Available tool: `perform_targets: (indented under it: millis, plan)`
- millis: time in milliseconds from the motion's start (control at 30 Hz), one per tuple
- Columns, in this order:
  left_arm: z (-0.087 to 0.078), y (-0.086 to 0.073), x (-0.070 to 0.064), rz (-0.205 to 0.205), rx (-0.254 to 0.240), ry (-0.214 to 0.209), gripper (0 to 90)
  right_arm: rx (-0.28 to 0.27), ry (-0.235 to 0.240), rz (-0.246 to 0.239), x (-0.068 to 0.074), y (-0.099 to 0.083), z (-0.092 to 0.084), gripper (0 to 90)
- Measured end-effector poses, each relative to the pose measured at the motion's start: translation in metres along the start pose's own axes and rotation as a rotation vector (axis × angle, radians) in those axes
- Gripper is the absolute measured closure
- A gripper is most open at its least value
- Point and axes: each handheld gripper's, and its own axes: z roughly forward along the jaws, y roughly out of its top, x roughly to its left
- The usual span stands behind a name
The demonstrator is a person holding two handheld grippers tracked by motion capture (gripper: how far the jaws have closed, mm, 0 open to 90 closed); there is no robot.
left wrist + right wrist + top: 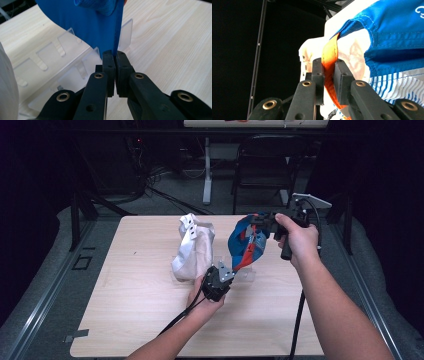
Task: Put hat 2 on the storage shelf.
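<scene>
The blue bag (246,245) hangs above the middle of the table (140,320), stretched between both tongs. The right tongs (329,65) grip its orange strap (329,53); the left tongs (114,55) are closed on its lower blue edge. I judge the bag is being spread open, so the next move needs a gentle pull apart without slipping.

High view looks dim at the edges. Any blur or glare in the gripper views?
High view: pale wooden table lit, surroundings dark. Left gripper view: blue fabric bag soft and close, clear plastic rack hazy. Right gripper view: orange strap sharp, background black.
</scene>
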Motion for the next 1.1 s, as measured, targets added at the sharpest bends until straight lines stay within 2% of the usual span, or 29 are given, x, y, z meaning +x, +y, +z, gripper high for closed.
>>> perform_targets:
  millis: [167,333,567,1000,1100]
  plan:
    - [0.004,-0.005,0.001,-0.006,0.028,0.004,88.6,0.005,-0.021,0.013,-0.008,-0.002,0.007,80.3]
    - [0.006,-0.009,0.001,-0.016,0.029,-0.001,88.7,0.009,-0.038,0.009,-0.012,-0.003,0.010,80.1]
    - [0.003,-0.012,0.001,-0.004,0.025,-0.005,88.1,0.008,-0.064,-0.021,-0.014,-0.005,0.008,78.7]
    - [-0.020,-0.023,0.004,-0.010,-0.005,-0.011,85.4,-0.014,-0.100,-0.057,-0.016,-0.008,-0.011,74.8]
    - [-0.027,-0.025,0.004,-0.019,-0.008,-0.019,83.7,-0.023,-0.086,-0.064,-0.015,-0.009,-0.014,72.3]
